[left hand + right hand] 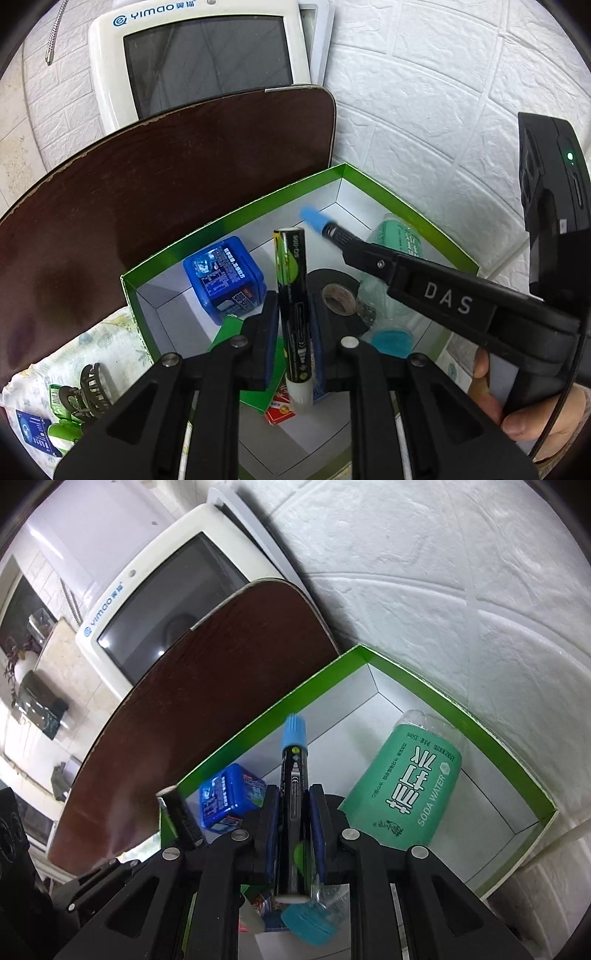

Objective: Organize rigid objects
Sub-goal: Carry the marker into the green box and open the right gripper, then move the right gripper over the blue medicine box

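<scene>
Both grippers hover over a green box with a white inside [236, 214]. My left gripper [293, 332] is shut on a black marker with a green-yellow label [291, 280], its white end toward the camera. In the left wrist view, my right gripper [340, 236] reaches in from the right, shut on a black marker with a light blue cap [314, 218]. From the right wrist, that gripper [293, 812] clamps the blue-capped marker [293, 768] upright over the green box [480, 716]. The left-hand marker [181, 812] shows at the lower left.
Inside the box lie a blue cube box [225, 280], a black tape roll [334, 291], a green soda water bottle [406, 786] and a red card pack [279, 411]. A brown board [147, 206] and a white screen unit [207, 59] stand behind. A hair claw [86, 391] lies on cloth at left.
</scene>
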{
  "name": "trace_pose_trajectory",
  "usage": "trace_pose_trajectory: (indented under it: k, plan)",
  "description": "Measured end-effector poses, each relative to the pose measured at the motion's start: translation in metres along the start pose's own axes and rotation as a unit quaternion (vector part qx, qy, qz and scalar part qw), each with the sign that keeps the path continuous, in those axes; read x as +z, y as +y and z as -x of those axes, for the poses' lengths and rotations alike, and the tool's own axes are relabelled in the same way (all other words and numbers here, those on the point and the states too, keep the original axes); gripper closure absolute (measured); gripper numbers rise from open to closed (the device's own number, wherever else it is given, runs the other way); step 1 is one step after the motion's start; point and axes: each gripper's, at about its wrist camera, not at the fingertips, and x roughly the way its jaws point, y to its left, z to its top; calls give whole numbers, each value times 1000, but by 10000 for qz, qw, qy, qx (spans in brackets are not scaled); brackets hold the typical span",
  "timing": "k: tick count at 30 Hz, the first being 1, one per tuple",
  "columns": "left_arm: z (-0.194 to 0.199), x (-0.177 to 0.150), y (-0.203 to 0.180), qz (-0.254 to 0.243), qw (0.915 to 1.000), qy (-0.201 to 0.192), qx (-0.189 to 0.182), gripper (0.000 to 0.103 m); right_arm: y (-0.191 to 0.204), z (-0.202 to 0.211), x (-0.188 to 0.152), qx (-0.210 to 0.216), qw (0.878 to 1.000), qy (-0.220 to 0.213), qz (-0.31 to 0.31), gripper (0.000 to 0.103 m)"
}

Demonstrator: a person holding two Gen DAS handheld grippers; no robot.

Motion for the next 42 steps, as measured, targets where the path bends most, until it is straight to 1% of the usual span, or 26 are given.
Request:
trace_pose_trajectory:
  k: [1, 2, 4, 11, 15, 18, 20, 25, 30, 33, 37, 40, 42]
  plan:
    - [1, -1, 1, 9, 10000, -11, 5, 85, -1, 0, -1, -24, 10000, 2, 1, 85]
    - [1, -1, 3, 20, 10000, -22, 20, 79, -2, 0, -1, -45, 10000, -13, 8, 85]
    - [5, -2, 7, 70, 9999, -78, 53, 72, -2, 3, -2, -86, 9999, -70, 16, 85]
    - [29, -15, 28, 238, 9988, -263, 329, 68, 14, 22, -4, -58, 9995, -255, 202, 85]
    - [51, -27, 53, 490, 9964, -399, 563, 66, 33, 28, -9, 92, 9988, -238, 423, 85]
    - [74, -39, 76, 691, 9929, -562, 793, 62, 53, 31, -18, 245, 9975, -171, 635, 85]
    - [90, -48, 94, 868, 9892, -680, 967, 60, 67, 31, -25, 326, 9962, -113, 802, 86]
    - [124, -74, 135, 1284, 9790, -870, 1324, 58, 105, 28, -44, 476, 9919, 53, 1175, 86]
    - [149, -106, 170, 1611, 9693, -931, 1607, 56, 140, 23, -64, 611, 9859, 223, 1545, 86]
    - [160, -126, 195, 1923, 9610, -939, 1752, 53, 161, 19, -77, 708, 9815, 370, 1740, 86]
    - [174, -158, 230, 2293, 9471, -896, 2057, 52, 197, 10, -102, 921, 9733, 597, 2016, 85]
    - [179, -182, 257, 2556, 9388, -795, 2168, 49, 230, -2, -128, 1204, 9629, 892, 2244, 85]
    - [178, -195, 274, 2699, 9347, -696, 2207, 47, 249, -13, -144, 1333, 9562, 1085, 2369, 84]
